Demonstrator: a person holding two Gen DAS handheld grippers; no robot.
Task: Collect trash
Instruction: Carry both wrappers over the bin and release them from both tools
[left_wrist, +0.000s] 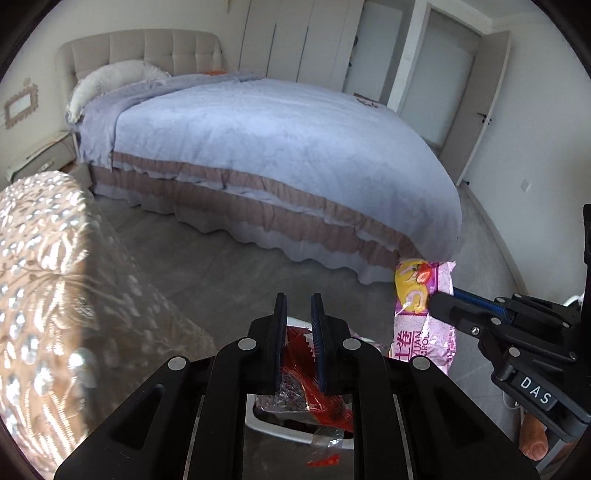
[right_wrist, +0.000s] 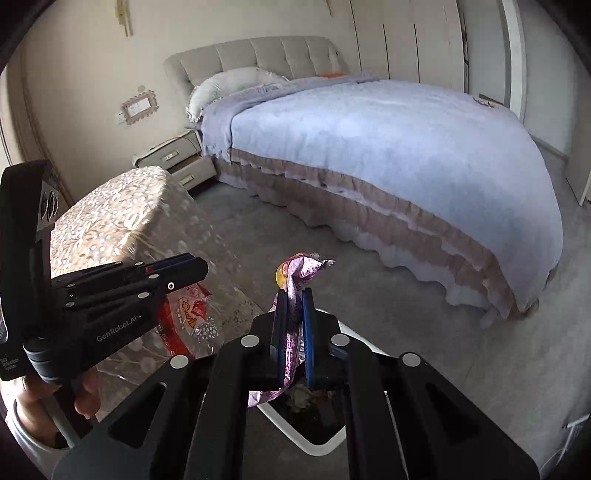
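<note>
My left gripper (left_wrist: 299, 297) is shut on a red wrapper (left_wrist: 295, 354) with a silver inside, which hangs down over a white bin (left_wrist: 273, 430). To its right, my right gripper (left_wrist: 434, 302) pinches a purple and yellow snack wrapper (left_wrist: 421, 339). The right wrist view shows the right gripper (right_wrist: 293, 295) shut on that purple wrapper (right_wrist: 301, 271), above the white bin (right_wrist: 314, 448) with dark contents. At the left of that view, the left gripper (right_wrist: 201, 266) holds the red wrapper (right_wrist: 184, 314); a hand grips its handle.
A wide bed (left_wrist: 280, 147) with a blue cover fills the room ahead. A table under a lace cloth (right_wrist: 122, 221) stands close on the left, a nightstand (right_wrist: 177, 158) behind it. Grey floor (left_wrist: 221, 266) lies between bed and bin. Wardrobes and a door (left_wrist: 443, 74) line the far wall.
</note>
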